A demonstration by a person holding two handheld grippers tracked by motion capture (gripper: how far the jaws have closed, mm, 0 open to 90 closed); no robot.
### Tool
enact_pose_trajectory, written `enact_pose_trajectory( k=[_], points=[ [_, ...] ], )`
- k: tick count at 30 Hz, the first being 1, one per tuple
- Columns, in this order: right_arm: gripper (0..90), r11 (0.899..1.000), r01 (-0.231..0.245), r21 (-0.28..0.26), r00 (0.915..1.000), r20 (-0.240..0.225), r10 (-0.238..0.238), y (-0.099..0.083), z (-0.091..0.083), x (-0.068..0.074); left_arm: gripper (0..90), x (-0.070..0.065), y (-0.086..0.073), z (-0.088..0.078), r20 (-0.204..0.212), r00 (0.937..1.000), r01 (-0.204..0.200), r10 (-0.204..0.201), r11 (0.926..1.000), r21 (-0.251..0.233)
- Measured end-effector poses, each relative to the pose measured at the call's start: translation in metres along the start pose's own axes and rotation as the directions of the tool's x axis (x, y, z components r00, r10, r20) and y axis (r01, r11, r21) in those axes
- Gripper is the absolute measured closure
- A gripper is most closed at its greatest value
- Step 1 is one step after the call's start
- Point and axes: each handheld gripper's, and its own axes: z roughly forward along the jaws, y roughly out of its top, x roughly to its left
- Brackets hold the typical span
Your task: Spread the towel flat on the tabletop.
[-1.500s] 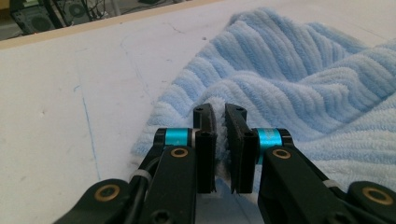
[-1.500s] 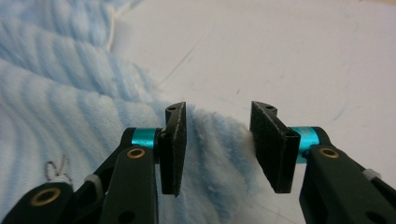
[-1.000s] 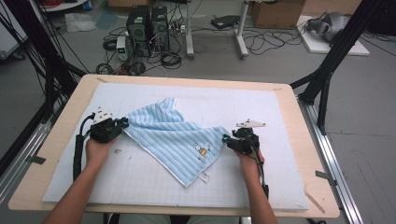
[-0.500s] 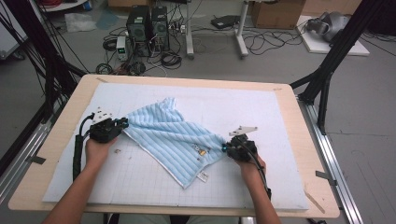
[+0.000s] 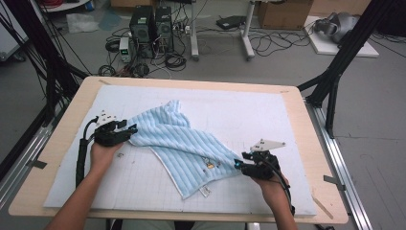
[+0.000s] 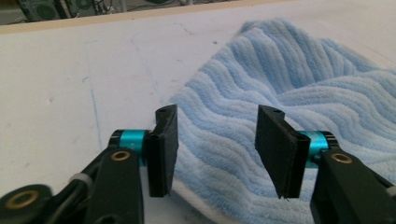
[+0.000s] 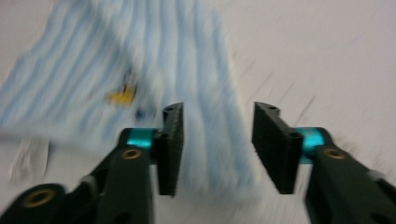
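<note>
Lying rumpled, ribbed fluffy blue towel [image 5: 182, 139] between spread fingers [image 6: 163, 149].

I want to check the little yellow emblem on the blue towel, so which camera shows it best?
The high view: the emblem is small but steady, on the towel close to the right gripper. The right gripper view brings it closer but motion-blurred into a yellow smear. The left gripper view gives sharp ribbed towel pile, not the emblem.

Left hand-held gripper [image 6: 216, 151] jaws apart, right hand-held gripper [image 7: 218, 147] likewise
</note>
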Motion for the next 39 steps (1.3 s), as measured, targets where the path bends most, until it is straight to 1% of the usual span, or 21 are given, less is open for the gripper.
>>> enact_pose_trajectory(
  k=[2, 4, 5, 7, 11, 14, 16, 17, 18, 19, 20, 22, 23, 25, 26, 28, 30, 32, 34, 37, 39],
  points=[
    [42.1, 0.999, -0.015, -0.05, 0.9999, 0.007, 0.015, 0.013, 0.007, -0.001, 47.0, 0.002, 0.0, -0.001, -0.004, 0.9999, 0.014, -0.014, 0.9998, -0.011],
    [39.8, 0.997, -0.003, -0.077, 1.0, 0.009, 0.004, 0.026, 0.021, 0.001, 46.4, 0.003, 0.0, -0.001, -0.006, 0.9998, 0.021, -0.021, 0.9997, -0.012],
    [38.0, 0.997, 0.006, -0.073, 0.9999, 0.01, -0.006, 0.033, 0.031, 0.003, 46.4, 0.004, 0.0, -0.001, -0.005, 0.9997, 0.022, -0.022, 0.9997, -0.01],
    [37.8, 0.999, 0.018, -0.051, 0.9998, 0.01, -0.018, 0.044, 0.052, 0.007, 46.4, 0.003, 0.0, -0.001, -0.004, 0.9998, 0.021, -0.021, 0.9998, -0.007],
    [40.5, 0.999, 0.031, -0.005, 0.9991, -0.03, -0.031, 0.062, 0.095, 0.016, 46.4, 0.004, 0.0, -0.001, -0.004, 0.9998, 0.022, -0.022, 0.9997, -0.009],
    [47.0, 0.999, 0.037, 0.038, 0.9969, -0.071, -0.035, 0.07, 0.12, 0.023, 46.5, 0.005, 0.0, -0.002, -0.004, 0.9997, 0.025, -0.025, 0.9997, -0.008],
    [58.0, 0.995, 0.076, 0.066, 0.9932, -0.093, -0.07, 0.071, 0.132, 0.029, 46.4, 0.006, 0.0, -0.003, -0.006, 0.9996, 0.029, -0.029, 0.9995, -0.011],
    [67.0, 0.99, 0.101, 0.098, 0.9907, -0.102, -0.091, 0.07, 0.136, 0.033, 46.5, 0.006, 0.0, -0.003, -0.006, 0.9995, 0.033, -0.033, 0.9994, -0.014],
    [70.9, 0.984, 0.131, 0.123, 0.9873, -0.106, -0.118, 0.068, 0.138, 0.036, 46.5, 0.007, 0.0, -0.004, -0.006, 0.9994, 0.034, -0.034, 0.9993, -0.017],
    [81.4, 0.982, 0.151, 0.117, 0.9836, -0.117, -0.138, 0.067, 0.136, 0.038, 46.5, 0.007, 0.0, -0.004, -0.007, 0.9993, 0.037, -0.037, 0.9992, -0.017],
    [83.3, 0.978, 0.164, 0.129, 0.9798, -0.136, -0.147, 0.067, 0.133, 0.039, 46.5, 0.008, 0.0, -0.004, -0.008, 0.999, 0.043, -0.043, 0.9989, -0.021],
    [84.6, 0.967, 0.207, 0.15, 0.9713, -0.15, -0.185, 0.064, 0.124, 0.042, 46.5, 0.009, 0.0, -0.005, -0.01, 0.9986, 0.051, -0.051, 0.9985, -0.018],
    [84.9, 0.964, 0.218, 0.15, 0.9681, -0.159, -0.194, 0.062, 0.119, 0.043, 46.5, 0.009, 0.0, -0.005, -0.01, 0.9985, 0.054, -0.054, 0.9984, -0.017],
    [85.1, 0.965, 0.227, 0.132, 0.9637, -0.174, -0.203, 0.055, 0.108, 0.043, 46.5, 0.009, 0.0, -0.006, -0.012, 0.9983, 0.056, -0.057, 0.9982, -0.022],
    [85.1, 0.965, 0.229, 0.13, 0.9634, -0.172, -0.206, 0.051, 0.102, 0.042, 46.5, 0.009, 0.001, -0.006, -0.014, 0.9983, 0.056, -0.057, 0.9981, -0.024],
    [85.1, 0.968, 0.22, 0.125, 0.9644, -0.177, -0.197, 0.042, 0.09, 0.04, 46.5, 0.008, 0.001, -0.006, -0.012, 0.9985, 0.054, -0.054, 0.9983, -0.022],
    [85.1, 0.969, 0.218, 0.119, 0.9656, -0.17, -0.197, 0.032, 0.077, 0.037, 46.5, 0.008, 0.0, -0.005, -0.011, 0.9985, 0.054, -0.054, 0.9983, -0.021],
    [85.0, 0.969, 0.215, 0.118, 0.9687, -0.152, -0.196, 0.022, 0.064, 0.033, 46.5, 0.007, 0.0, -0.004, -0.008, 0.9986, 0.053, -0.053, 0.9984, -0.019],
    [85.0, 0.975, 0.191, 0.116, 0.9747, -0.14, -0.174, 0.012, 0.052, 0.028, 46.5, 0.007, 0.0, -0.004, -0.008, 0.9988, 0.047, -0.047, 0.9988, -0.016],
    [85.0, 0.979, 0.16, 0.125, 0.9829, -0.111, -0.147, -0.003, 0.035, 0.019, 46.5, 0.007, 0.0, -0.004, -0.008, 0.9987, 0.05, -0.05, 0.9986, -0.016],
    [84.9, 0.98, 0.145, 0.138, 0.9868, -0.093, -0.133, -0.01, 0.026, 0.014, 46.5, 0.006, 0.0, -0.004, -0.01, 0.9986, 0.052, -0.052, 0.9985, -0.014]
  ],
)
